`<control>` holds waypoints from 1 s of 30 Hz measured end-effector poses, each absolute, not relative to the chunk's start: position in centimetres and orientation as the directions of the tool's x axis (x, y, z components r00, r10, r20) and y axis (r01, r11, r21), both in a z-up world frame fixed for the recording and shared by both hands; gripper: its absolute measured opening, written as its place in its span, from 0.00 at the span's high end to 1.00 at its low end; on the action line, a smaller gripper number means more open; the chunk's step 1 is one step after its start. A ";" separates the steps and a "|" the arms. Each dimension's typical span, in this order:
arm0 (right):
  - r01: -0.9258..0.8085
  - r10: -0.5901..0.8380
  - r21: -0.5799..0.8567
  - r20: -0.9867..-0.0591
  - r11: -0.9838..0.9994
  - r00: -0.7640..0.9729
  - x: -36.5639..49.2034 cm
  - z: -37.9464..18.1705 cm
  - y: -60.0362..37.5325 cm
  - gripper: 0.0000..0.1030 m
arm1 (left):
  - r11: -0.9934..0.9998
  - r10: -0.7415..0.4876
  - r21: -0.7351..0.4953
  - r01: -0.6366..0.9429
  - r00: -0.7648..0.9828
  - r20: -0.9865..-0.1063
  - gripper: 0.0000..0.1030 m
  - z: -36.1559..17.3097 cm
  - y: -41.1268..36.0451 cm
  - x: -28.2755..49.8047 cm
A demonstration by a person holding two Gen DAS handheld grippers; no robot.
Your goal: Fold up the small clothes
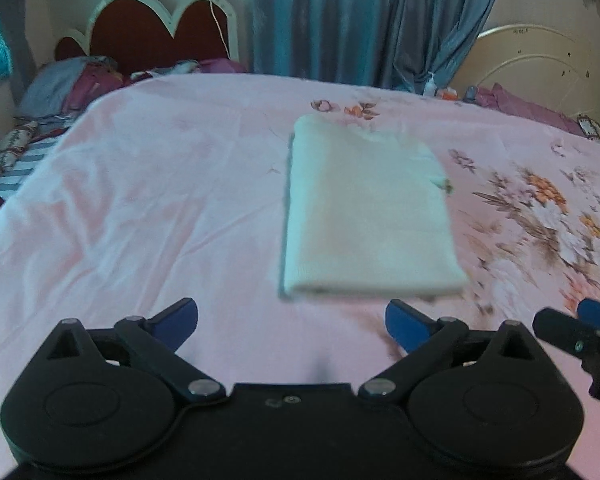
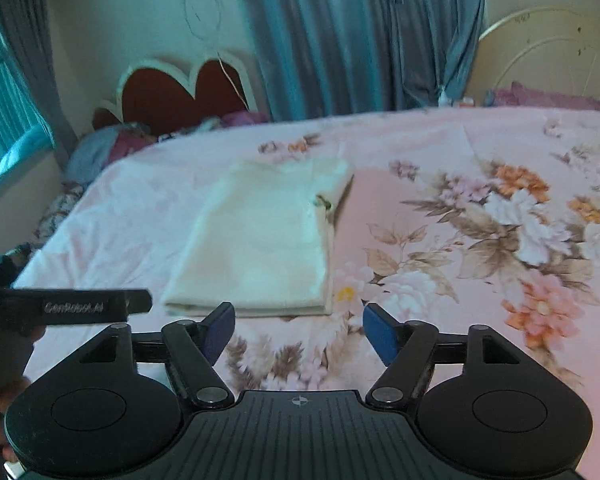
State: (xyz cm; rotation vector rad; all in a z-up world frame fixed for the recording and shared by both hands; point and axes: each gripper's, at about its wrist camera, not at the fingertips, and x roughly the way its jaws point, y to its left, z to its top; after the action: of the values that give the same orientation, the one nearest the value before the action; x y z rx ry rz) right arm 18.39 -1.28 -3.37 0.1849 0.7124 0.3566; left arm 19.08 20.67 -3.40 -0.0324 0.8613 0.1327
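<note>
- Two grippers, my left gripper (image 1: 292, 322) and right gripper (image 2: 299, 330), spread wide, empty.
- White folded garment (image 1: 364, 208) lies flat on the pink floral bedsheet (image 1: 140, 200).
- Judgement: fold appears finished; next, grip its near edge or set it aside.

Bare pink bedsheet (image 1: 140, 208) left of folded white cloth (image 1: 364, 208), pillows (image 1: 60, 88) beyond.
</note>
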 end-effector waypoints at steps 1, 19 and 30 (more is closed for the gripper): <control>-0.255 0.373 0.277 -0.591 0.927 0.715 17.0 -2.6 -1.6 0.17 | 0.990 0.109 0.027 -0.135 0.648 -0.754 0.01 -2.7 20.3 17.7; -0.251 0.317 0.199 -0.471 0.947 0.823 5.1 2.5 -4.3 0.01 | 0.981 0.147 0.003 -0.192 0.746 -0.650 0.01 3.6 17.4 3.7; -0.277 0.333 0.187 -0.450 0.943 0.829 3.9 3.4 -4.8 0.01 | 0.977 0.153 -0.019 -0.211 0.766 -0.624 0.01 4.4 17.3 2.2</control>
State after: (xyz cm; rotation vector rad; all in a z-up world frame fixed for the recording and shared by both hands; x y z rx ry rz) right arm 3.94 -4.79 3.41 0.1153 0.4984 0.3242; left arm 2.15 17.31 4.40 -0.0894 0.6697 0.1979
